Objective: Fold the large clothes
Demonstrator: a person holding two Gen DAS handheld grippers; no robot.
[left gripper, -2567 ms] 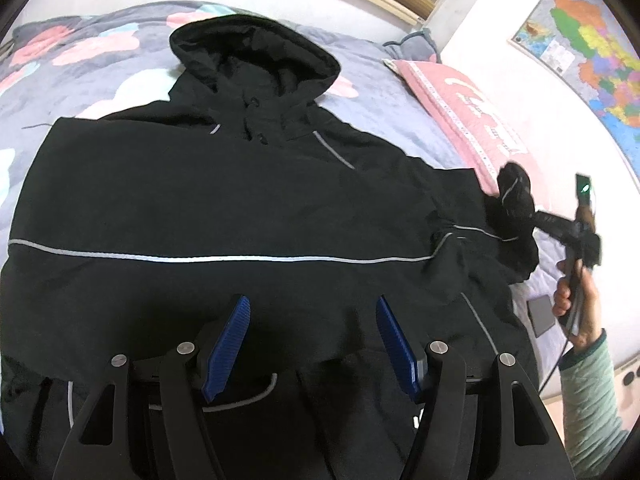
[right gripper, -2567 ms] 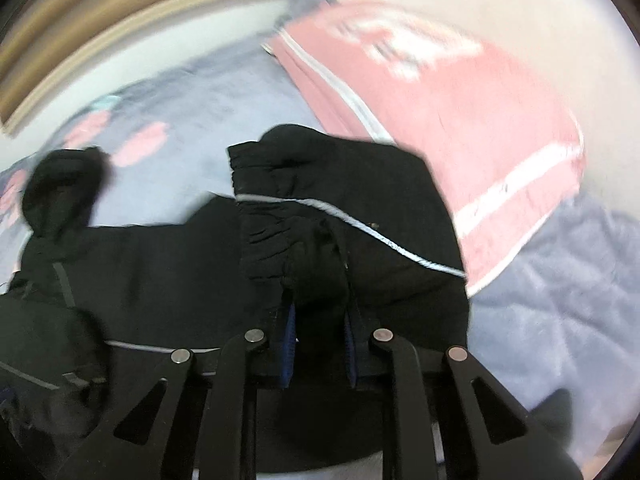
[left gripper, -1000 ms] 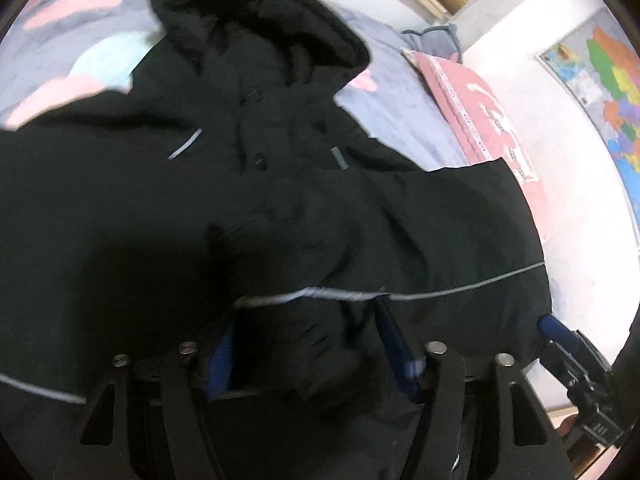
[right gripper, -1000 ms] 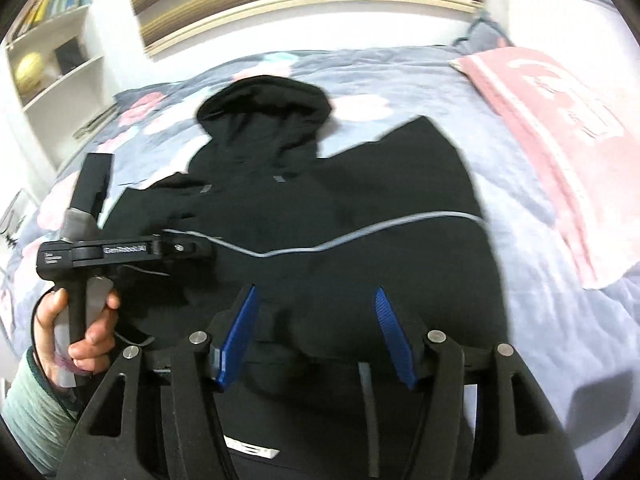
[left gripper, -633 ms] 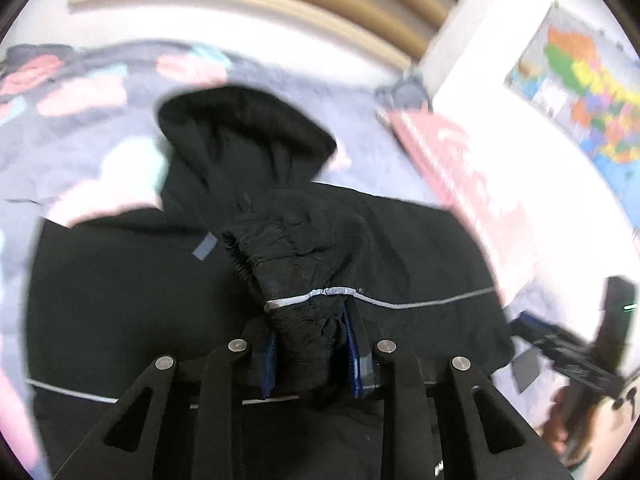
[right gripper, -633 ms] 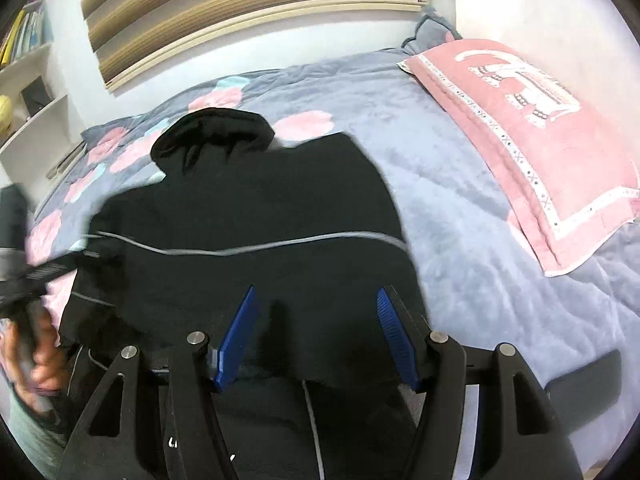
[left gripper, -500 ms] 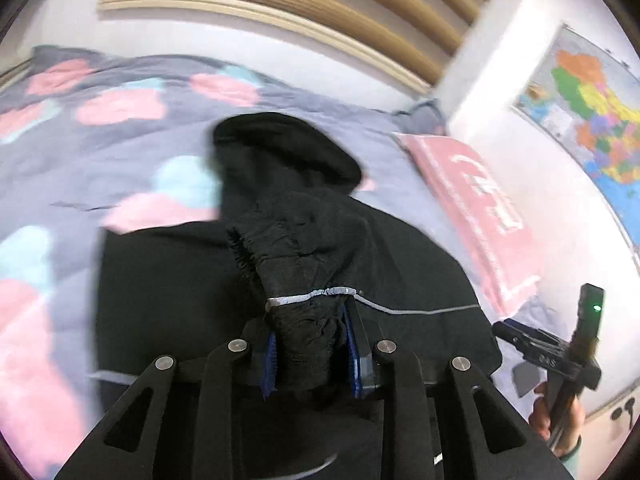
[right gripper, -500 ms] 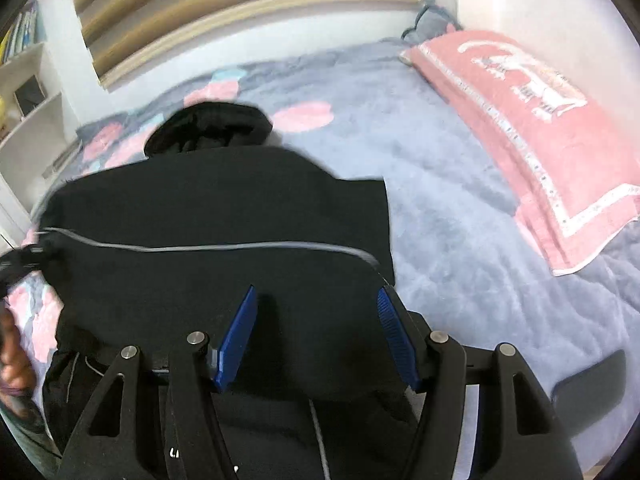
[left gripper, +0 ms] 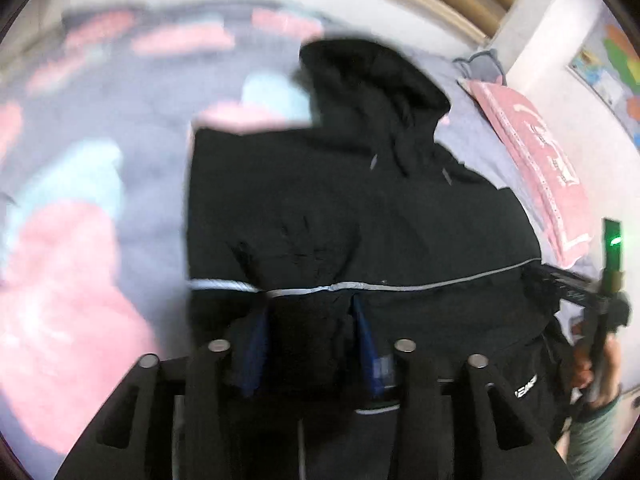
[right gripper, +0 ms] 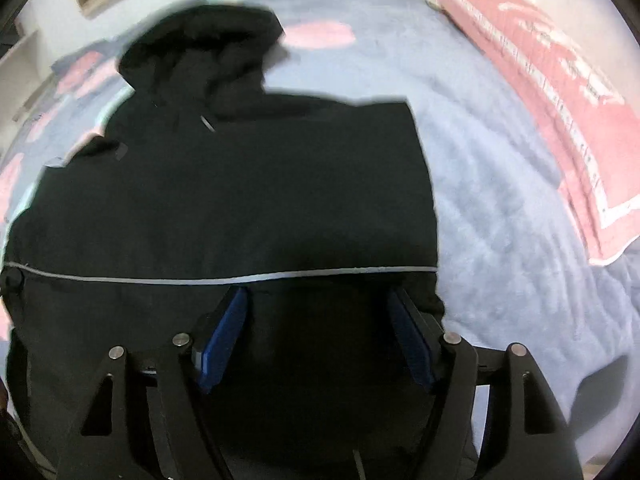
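A black hooded jacket (left gripper: 360,208) lies face up on the bed, hood (left gripper: 368,76) at the far end, both sleeves folded in across the chest along a grey reflective stripe (left gripper: 400,286). My left gripper (left gripper: 312,328) hovers over the folded left sleeve; its jaws are opening, and the bunched cuff sits loosely between the blue pads. In the right wrist view the jacket (right gripper: 240,200) fills the frame. My right gripper (right gripper: 320,340) is low over its right edge, jaws opening wide, with only flat cloth beneath them. The view is blurred.
A pink pillow (right gripper: 560,92) lies at the bed's right side, against the wall. The grey-blue floral bed cover (right gripper: 500,220) surrounds the jacket. A map (left gripper: 608,68) hangs on the right wall. The person's hand (left gripper: 600,364) holds the right gripper's handle at the left view's right edge.
My left gripper carried the left sleeve cuff across onto the jacket body, then its jaws spread from a tight grip. My right gripper sank closer to the jacket and widened.
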